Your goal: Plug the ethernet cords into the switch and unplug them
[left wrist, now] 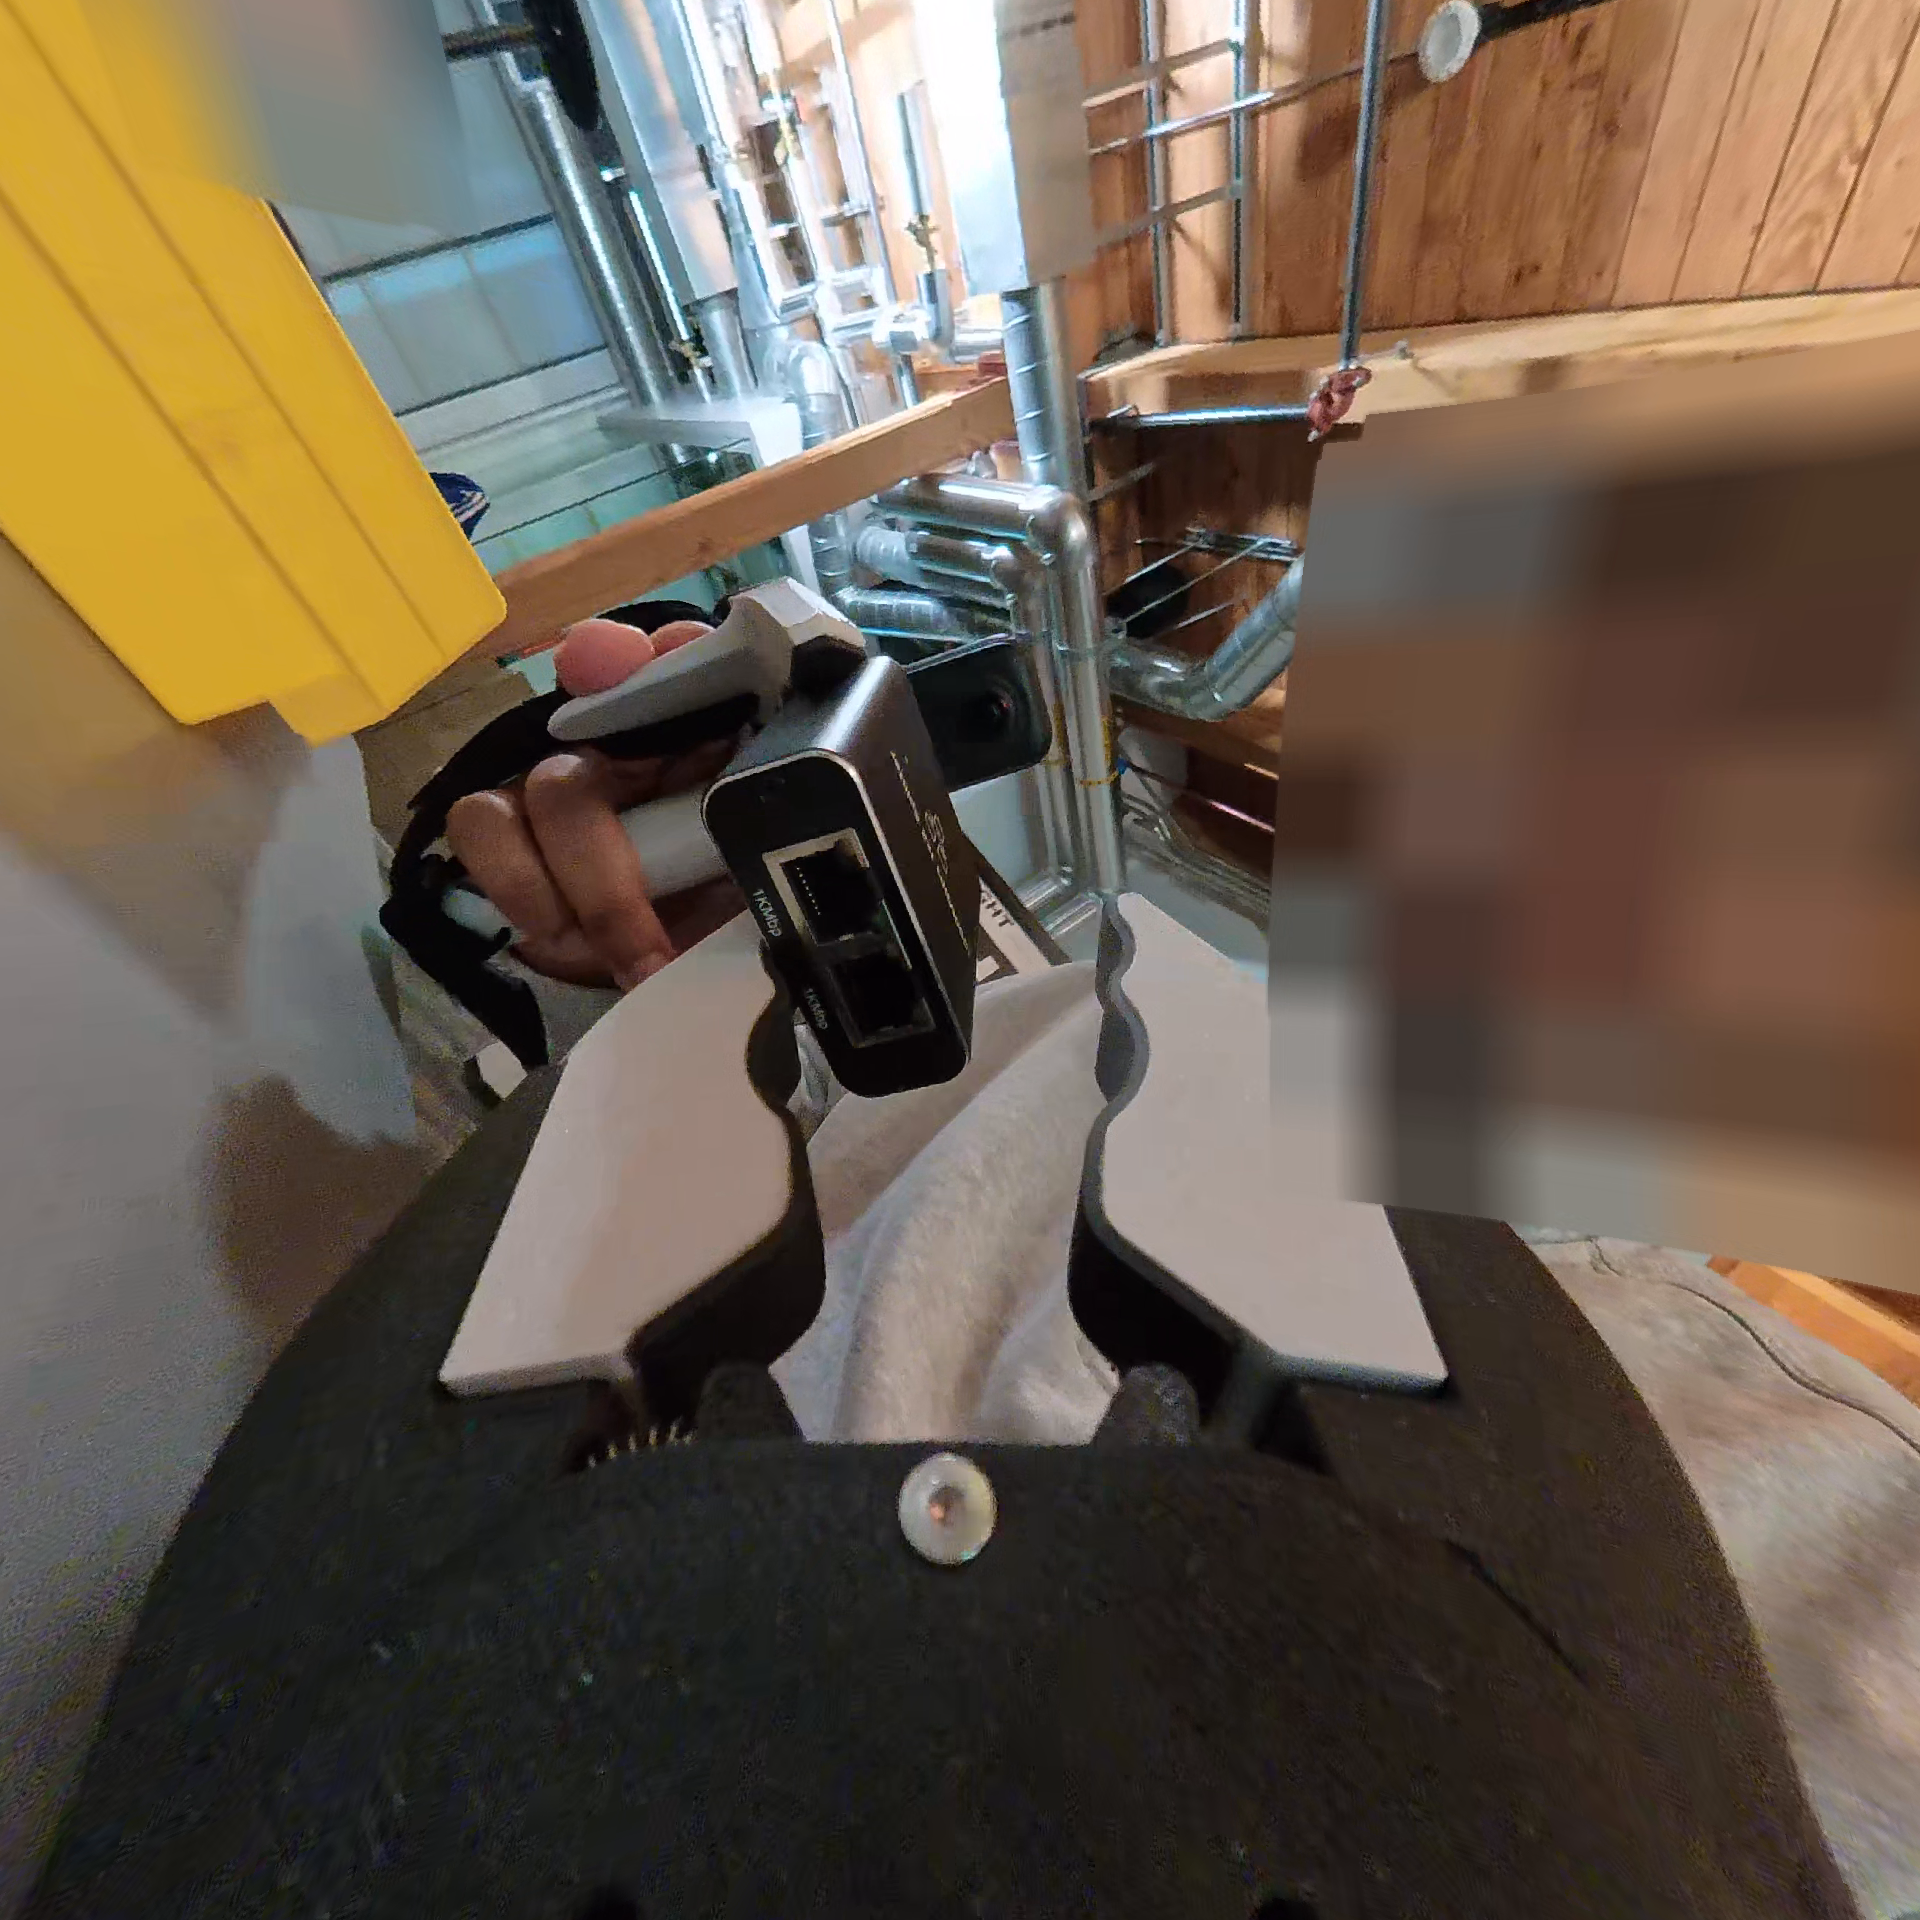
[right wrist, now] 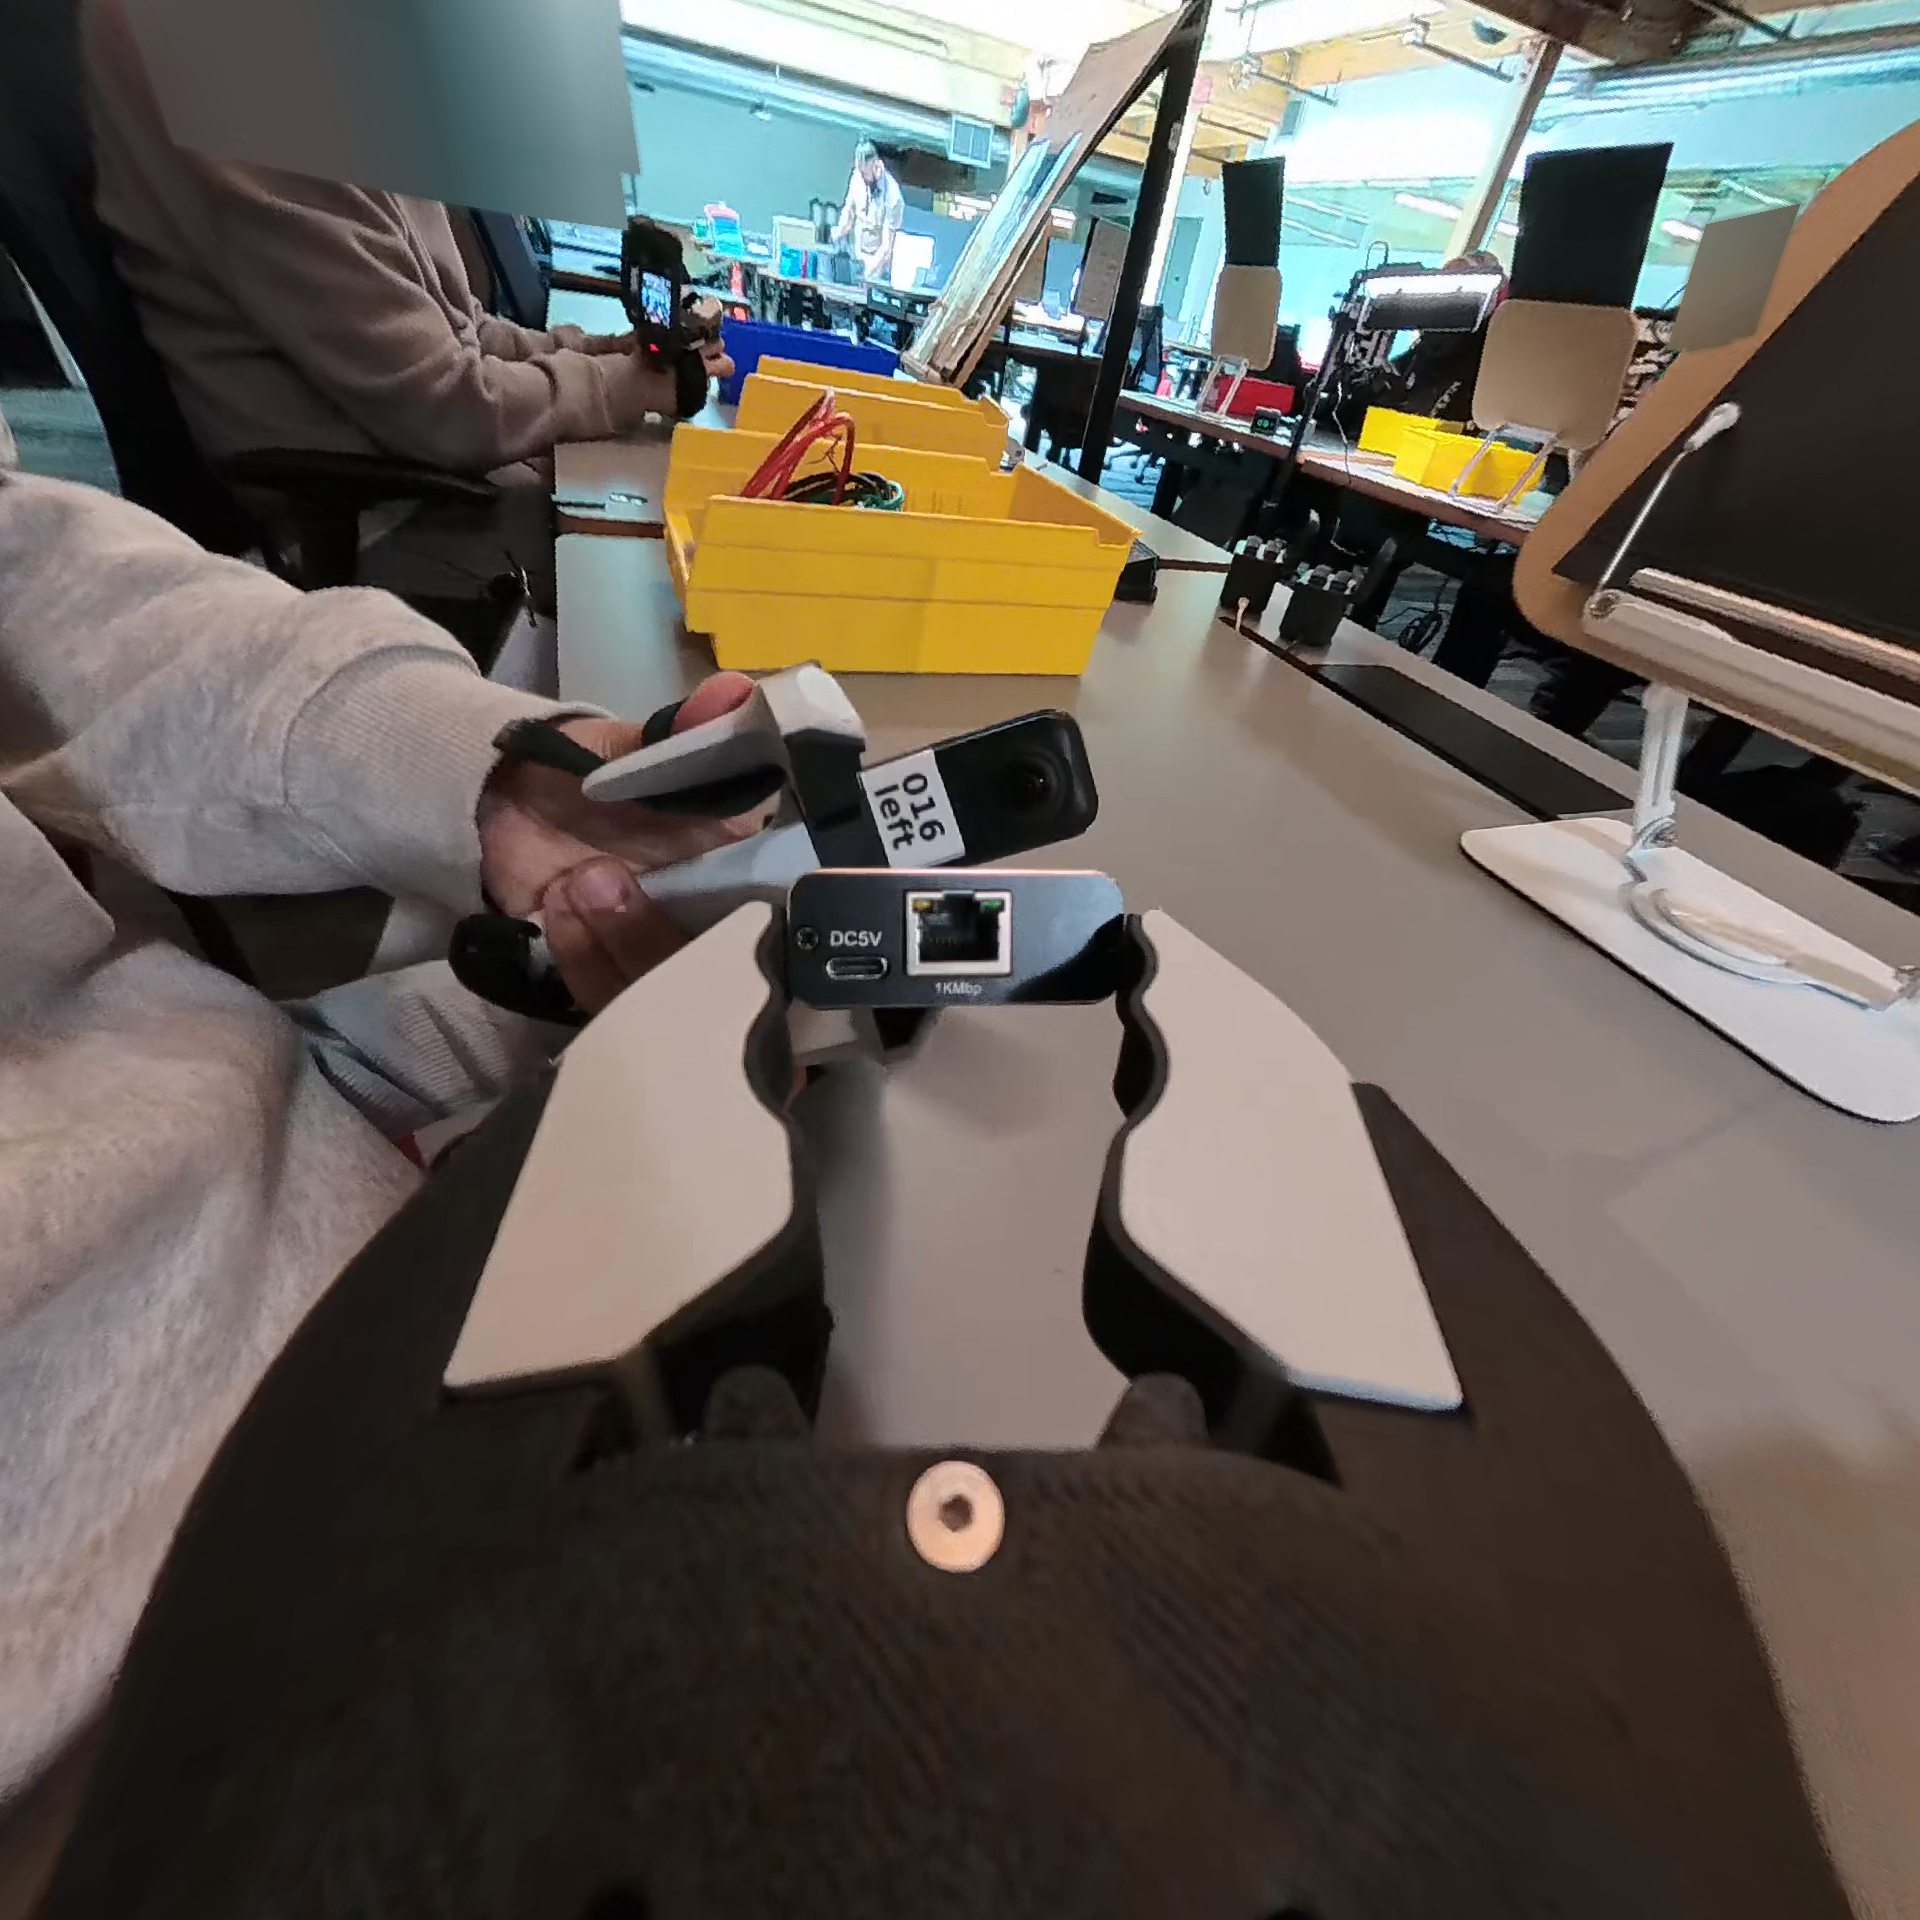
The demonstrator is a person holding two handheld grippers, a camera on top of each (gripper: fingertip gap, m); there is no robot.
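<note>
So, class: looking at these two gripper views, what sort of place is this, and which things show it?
Probably a shared workshop or lab. Long grey worktables run in rows, yellow plastic parts bins hold coiled wires, and bare silver metal ducts run along a wooden plank wall.

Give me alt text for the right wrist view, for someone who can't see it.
A small black switch sits between the tips of the right hand-held gripper, seemingly clamped, its ethernet port empty. Behind it a hand holds the left hand-held gripper over a grey table with yellow bins.
</note>
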